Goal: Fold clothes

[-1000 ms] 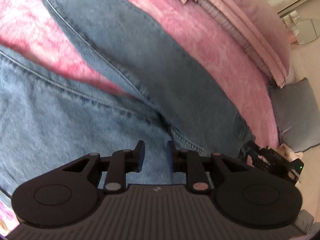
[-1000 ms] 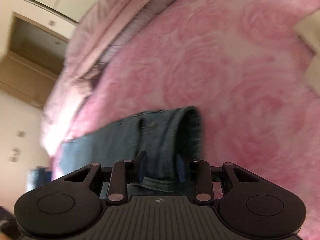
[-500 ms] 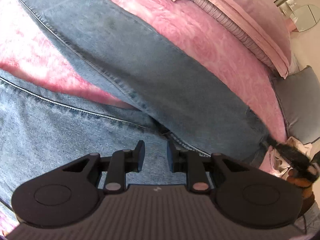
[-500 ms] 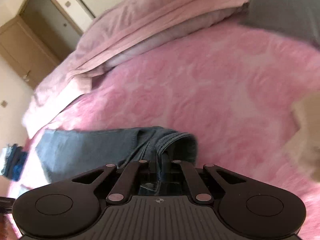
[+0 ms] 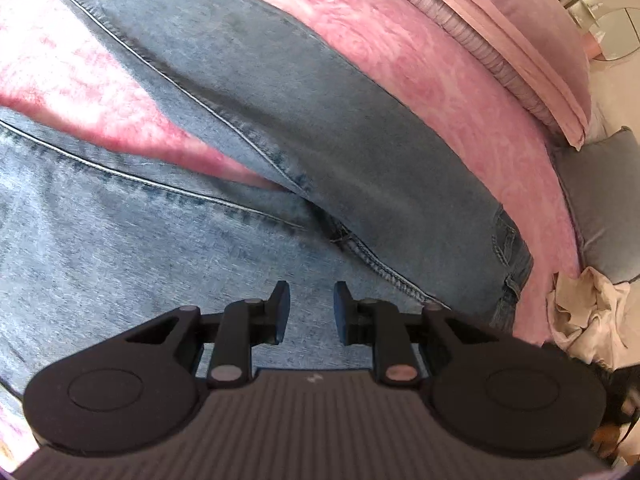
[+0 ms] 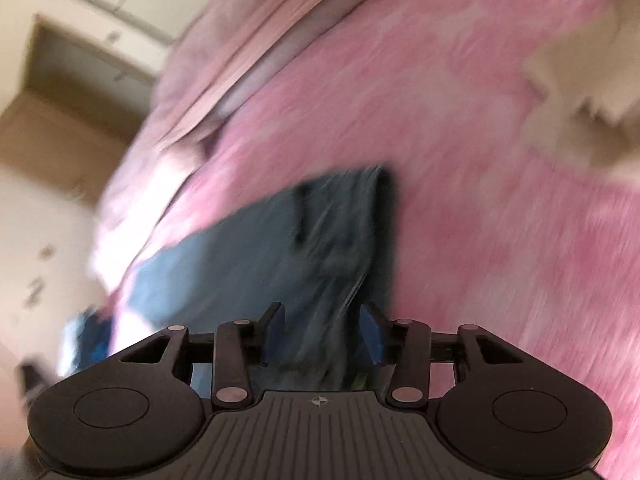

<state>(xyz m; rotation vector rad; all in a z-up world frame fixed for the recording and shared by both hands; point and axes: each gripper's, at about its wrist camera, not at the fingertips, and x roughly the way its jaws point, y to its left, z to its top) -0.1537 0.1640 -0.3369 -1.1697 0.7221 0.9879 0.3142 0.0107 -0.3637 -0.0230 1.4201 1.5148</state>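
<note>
The left gripper [image 5: 307, 306] hovers narrowly parted and empty over the jeans [image 5: 280, 128], spread on the bed [image 5: 420, 68] ahead. The right gripper [image 6: 322, 332], parted wider, frames blurred denim without gripping. Judged step: arranging before folding; next, grip an edge firmly.

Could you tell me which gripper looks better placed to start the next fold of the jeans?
Probably the left. The left gripper hangs open right over the jeans, spread on the pink bed cover, in a sharp view. The right gripper is open too, but its view is motion-blurred.
</note>
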